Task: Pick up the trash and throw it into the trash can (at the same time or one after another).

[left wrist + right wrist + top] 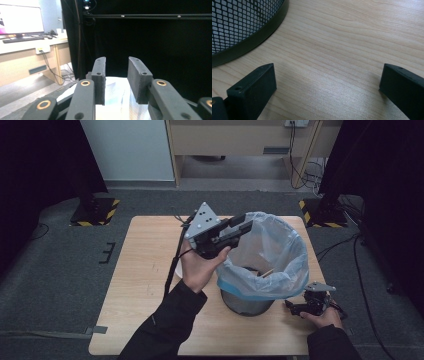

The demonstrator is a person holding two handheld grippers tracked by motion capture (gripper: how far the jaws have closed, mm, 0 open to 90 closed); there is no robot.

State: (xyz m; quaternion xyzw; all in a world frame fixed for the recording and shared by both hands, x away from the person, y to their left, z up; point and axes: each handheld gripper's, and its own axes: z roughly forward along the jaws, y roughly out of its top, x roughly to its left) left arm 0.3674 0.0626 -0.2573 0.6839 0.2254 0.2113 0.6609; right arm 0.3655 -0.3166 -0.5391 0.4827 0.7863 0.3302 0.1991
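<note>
A black mesh bin (247,304) stands on the wooden table (145,270), lined with a pale blue plastic bag (280,250) whose rim folds over its edge. A thin wooden stick (267,273) lies inside it. My left gripper (244,224) is raised at the bag's left rim, its jaws pointing across the opening. In the left gripper view it (116,62) is open with nothing between the pads, the bag (115,100) just below. My right gripper (291,308) rests low at the bin's right foot. In the right gripper view it (328,75) is open wide over bare wood beside the bin (234,22).
A white object (178,269) peeks out from behind my left hand on the table. The left gripper's cable (172,270) trails down the table toward the front edge. Stand bases with yellow-black tape (95,212) sit on the floor beyond the table's far corners.
</note>
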